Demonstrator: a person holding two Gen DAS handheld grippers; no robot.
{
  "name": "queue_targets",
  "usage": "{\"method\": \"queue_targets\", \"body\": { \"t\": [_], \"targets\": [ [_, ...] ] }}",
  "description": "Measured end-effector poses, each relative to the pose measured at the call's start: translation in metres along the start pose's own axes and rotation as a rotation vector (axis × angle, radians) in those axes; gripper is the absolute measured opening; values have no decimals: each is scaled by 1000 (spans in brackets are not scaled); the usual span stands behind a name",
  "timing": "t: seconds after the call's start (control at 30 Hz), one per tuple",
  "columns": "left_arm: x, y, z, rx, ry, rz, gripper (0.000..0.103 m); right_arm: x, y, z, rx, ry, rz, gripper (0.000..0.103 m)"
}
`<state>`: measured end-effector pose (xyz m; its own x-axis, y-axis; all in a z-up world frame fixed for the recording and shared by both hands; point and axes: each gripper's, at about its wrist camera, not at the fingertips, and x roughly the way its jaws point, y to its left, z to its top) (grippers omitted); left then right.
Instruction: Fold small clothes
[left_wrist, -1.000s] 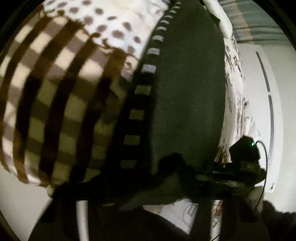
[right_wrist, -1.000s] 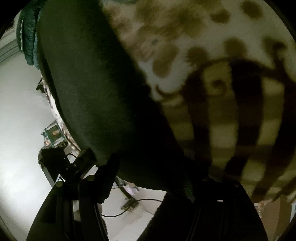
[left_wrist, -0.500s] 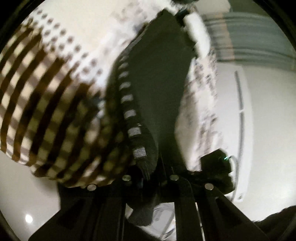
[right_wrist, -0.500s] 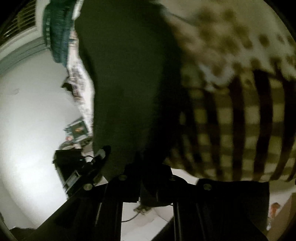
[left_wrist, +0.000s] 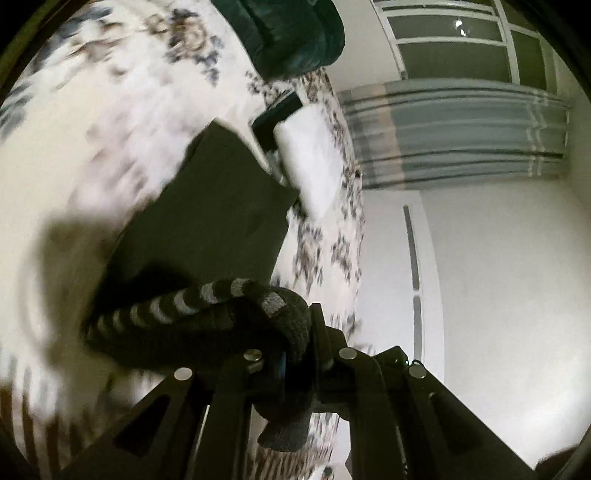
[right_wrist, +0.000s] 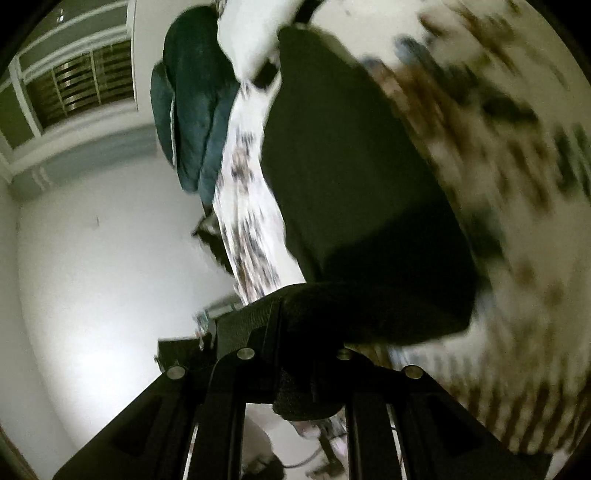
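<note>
A small black knit garment with a grey-striped edge hangs between both grippers above a patterned bedspread. My left gripper is shut on its striped corner. In the right wrist view the same black garment stretches away from my right gripper, which is shut on the other corner. The cloth hides the fingertips in both views.
A dark teal bundle of fabric lies at the far end of the bed, also in the right wrist view. A white pillow sits beside it. A white wall and striped curtain stand beyond.
Both grippers have lifted and pulled back with the black garment. The brown checked and dotted blanket that filled the views has dropped out of the centre; the bedspread, wall and window show.
</note>
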<state>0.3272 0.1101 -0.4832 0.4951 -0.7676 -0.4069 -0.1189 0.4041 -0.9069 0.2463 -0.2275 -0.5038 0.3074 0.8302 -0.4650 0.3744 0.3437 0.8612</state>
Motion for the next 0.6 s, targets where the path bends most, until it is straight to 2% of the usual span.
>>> {"method": "queue_targets", "body": {
  "t": [0.17,0.3,0.33,0.4,0.47,0.57,0.6],
  "targets": [
    [47,9,76,-2,-13,11,8,25,25,100,-21,-57,-39,12],
    [86,20,133,-30,10,11,10,54,36,176,15,-85,-70,12],
    [95,23,146,-43,19,12,13,61,37,193,28,-88,-73,12],
    [112,34,167,-92,39,7,27,70,31,228,85,-88,-89,12],
    [125,42,184,-136,42,6,37,73,21,254,159,-84,-77,20],
    [133,48,207,-151,12,-7,38,74,12,281,225,-144,-22,25],
    [133,50,214,-153,4,-1,42,71,12,287,227,-164,-2,28]
  ]
}}
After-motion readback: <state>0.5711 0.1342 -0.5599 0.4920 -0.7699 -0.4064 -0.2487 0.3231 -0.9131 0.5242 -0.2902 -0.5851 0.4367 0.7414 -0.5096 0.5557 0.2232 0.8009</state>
